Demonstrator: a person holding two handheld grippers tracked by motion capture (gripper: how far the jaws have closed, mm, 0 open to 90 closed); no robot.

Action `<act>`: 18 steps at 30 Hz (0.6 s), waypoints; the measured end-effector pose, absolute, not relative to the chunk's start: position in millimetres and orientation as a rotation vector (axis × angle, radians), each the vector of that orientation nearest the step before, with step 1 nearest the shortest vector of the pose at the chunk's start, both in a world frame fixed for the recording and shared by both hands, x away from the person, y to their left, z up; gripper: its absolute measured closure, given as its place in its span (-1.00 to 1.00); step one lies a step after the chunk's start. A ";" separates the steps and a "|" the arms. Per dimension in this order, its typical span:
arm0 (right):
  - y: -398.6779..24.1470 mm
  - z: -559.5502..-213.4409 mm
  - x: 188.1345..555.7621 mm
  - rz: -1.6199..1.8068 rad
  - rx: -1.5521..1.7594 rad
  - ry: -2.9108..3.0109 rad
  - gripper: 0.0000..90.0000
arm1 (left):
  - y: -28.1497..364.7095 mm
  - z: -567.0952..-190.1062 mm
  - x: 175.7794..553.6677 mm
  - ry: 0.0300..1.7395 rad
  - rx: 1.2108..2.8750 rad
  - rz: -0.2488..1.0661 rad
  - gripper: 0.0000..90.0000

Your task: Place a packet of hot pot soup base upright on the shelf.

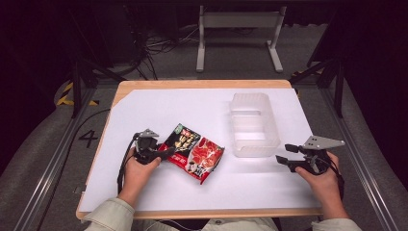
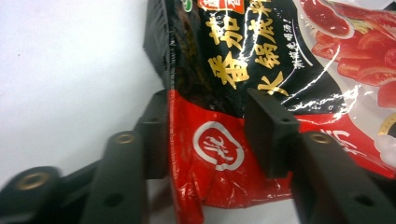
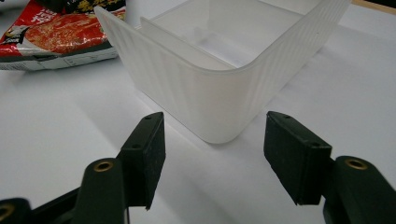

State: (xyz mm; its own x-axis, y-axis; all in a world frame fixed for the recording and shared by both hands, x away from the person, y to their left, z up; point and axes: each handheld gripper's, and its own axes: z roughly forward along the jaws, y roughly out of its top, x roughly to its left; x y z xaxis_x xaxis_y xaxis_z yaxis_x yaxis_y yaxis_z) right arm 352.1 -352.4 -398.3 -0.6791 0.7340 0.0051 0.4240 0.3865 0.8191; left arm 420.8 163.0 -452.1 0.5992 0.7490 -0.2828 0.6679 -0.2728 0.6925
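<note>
Lying flat toward the near-left part of the white tabletop (image 1: pixel 159 103), the red-and-black sauce packet (image 1: pixel 193 152) has its left end between the jaws of the left gripper (image 1: pixel 166 154). In the left gripper view the packet (image 2: pixel 261 93) fills the gap, one jaw against its crumpled left edge and the other over its printed face, though whether the pads press it I cannot tell. Near the right edge, the right gripper (image 1: pixel 283 154) stands open and empty, aimed at a corner of the translucent plastic bin (image 3: pixel 219 93), apart from it.
</note>
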 end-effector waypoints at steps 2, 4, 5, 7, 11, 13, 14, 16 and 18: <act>-352.2 -398.3 352.2 1.199 1.006 2.291 -0.14 | 163.1 -452.3 420.5 1.126 2.011 0.141 0.34; -351.7 -398.2 352.1 1.199 1.005 2.289 -0.14 | 163.3 -452.3 420.6 1.132 2.008 0.138 0.42; -351.6 -398.2 352.1 1.198 1.004 2.291 -0.14 | 163.8 -452.4 421.0 1.138 2.005 0.135 0.44; -351.3 -398.3 352.1 1.198 1.004 2.292 -0.14 | 164.3 -452.6 421.4 1.148 1.996 0.126 0.54; -351.2 -398.0 352.1 1.197 1.004 2.289 -0.13 | 166.1 -452.6 422.4 1.157 1.985 0.123 0.68; -351.0 -398.1 352.2 1.193 1.005 2.289 -0.13 | 164.6 -451.7 420.8 1.151 1.991 0.158 0.77; -350.9 -398.1 352.2 1.192 1.005 2.290 -0.13 | 163.5 -451.3 419.8 1.151 1.997 0.172 0.80; -350.8 -398.0 352.0 1.188 1.005 2.290 -0.13 | 159.8 -450.2 417.2 1.145 2.009 0.226 0.86; -351.0 -397.8 351.7 1.192 1.005 2.287 -0.13 | 157.0 -448.7 415.1 1.142 2.022 0.256 0.93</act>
State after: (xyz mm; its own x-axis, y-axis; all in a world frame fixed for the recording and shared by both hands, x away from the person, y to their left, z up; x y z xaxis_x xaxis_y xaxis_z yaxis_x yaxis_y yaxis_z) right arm 351.7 -351.0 -397.8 -0.6765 0.7364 0.0002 0.4221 0.3875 0.8195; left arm 415.1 157.0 -448.7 0.5753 0.7951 -0.1919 0.6368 -0.2882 0.7151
